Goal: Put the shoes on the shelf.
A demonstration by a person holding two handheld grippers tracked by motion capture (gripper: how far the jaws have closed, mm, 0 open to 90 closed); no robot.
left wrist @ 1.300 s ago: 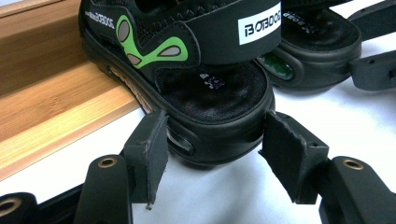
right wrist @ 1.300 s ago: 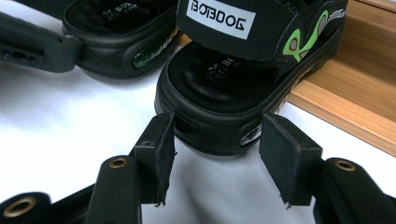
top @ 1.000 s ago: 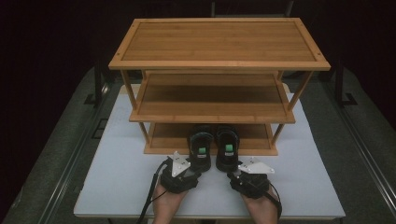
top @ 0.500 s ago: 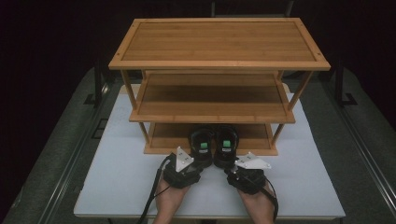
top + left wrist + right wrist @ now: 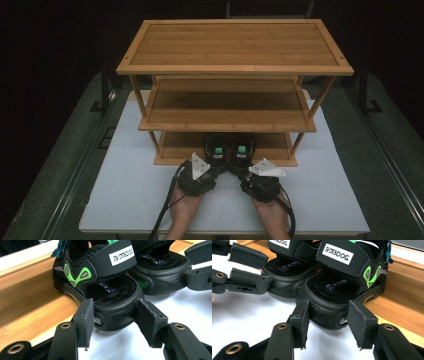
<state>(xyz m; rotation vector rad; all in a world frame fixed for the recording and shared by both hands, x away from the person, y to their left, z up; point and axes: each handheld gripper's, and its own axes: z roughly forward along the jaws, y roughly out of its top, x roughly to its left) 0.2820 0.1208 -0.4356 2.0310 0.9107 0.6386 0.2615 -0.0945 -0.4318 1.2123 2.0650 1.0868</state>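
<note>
Each gripper [image 5: 113,317] [image 5: 328,320] clasps a sandal [image 5: 105,287] [image 5: 342,287] heel – left jaws just closing; bamboo rack [image 5: 227,112] above.

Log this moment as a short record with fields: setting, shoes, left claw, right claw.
setting: three-tier wooden rack on a white table
shoes: two black sandals side by side, toes on the rack's bottom shelf, heels sticking out over the table
left claw: jaws on both sides of the left sandal heel, pads touching it; they have just been closing
right claw: jaws on both sides of the right sandal heel, pads against it
hands: at the table's near edge, one behind each claw
</note>
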